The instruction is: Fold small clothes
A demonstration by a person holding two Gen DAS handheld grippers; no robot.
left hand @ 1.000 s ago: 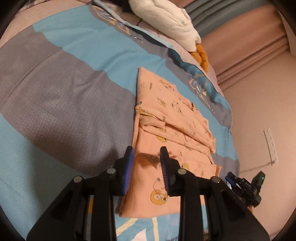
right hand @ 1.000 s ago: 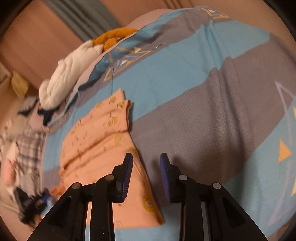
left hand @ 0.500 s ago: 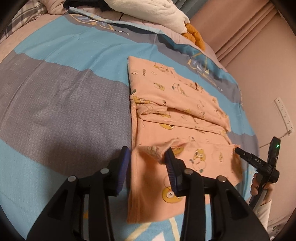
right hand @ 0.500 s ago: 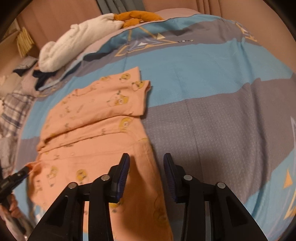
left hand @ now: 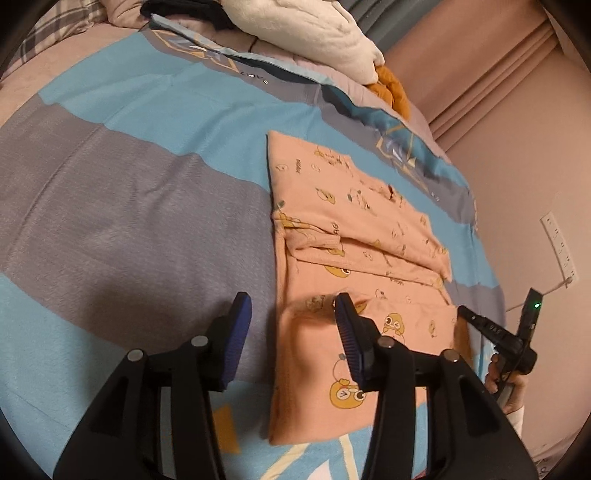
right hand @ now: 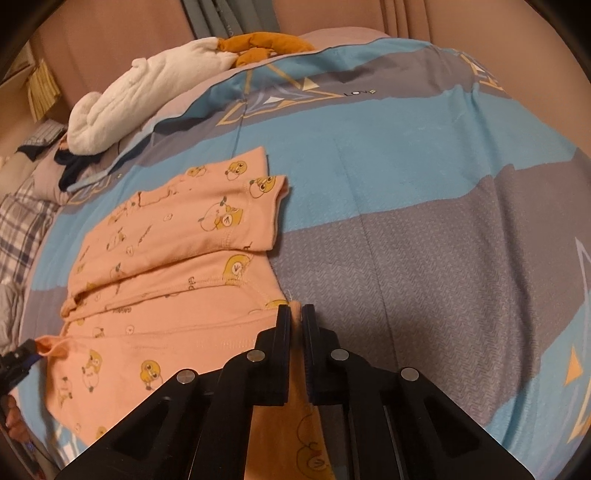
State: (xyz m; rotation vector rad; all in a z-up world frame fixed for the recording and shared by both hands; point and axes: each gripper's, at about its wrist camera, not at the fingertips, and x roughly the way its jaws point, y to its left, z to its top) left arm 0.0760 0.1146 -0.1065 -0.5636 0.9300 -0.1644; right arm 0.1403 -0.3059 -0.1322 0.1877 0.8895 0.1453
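A peach garment (left hand: 369, 229) with yellow duck prints lies partly folded on the striped bed cover (left hand: 129, 206). My left gripper (left hand: 293, 325) hovers over its near edge, jaws opening. A blurred raised corner of the cloth (left hand: 314, 306) sits between the jaws, beside the right finger, and neither pad presses it. In the right wrist view the same garment (right hand: 177, 258) spreads to the left. My right gripper (right hand: 296, 315) is shut on a thin fold of its edge, with peach cloth showing in the narrow gap. The left gripper (right hand: 20, 358) shows at the far left by another corner.
A white towel (left hand: 325, 33) and an orange soft toy (left hand: 391, 88) lie at the head of the bed. Plaid and dark clothes (right hand: 26, 221) are heaped at one side. A wall with a socket strip (left hand: 559, 243) runs close along the bed. A hand (left hand: 506, 387) holds the right gripper.
The left jaws have spread wider and the cloth corner they held has come loose. The right gripper has shifted onto the garment's edge and closed on it.
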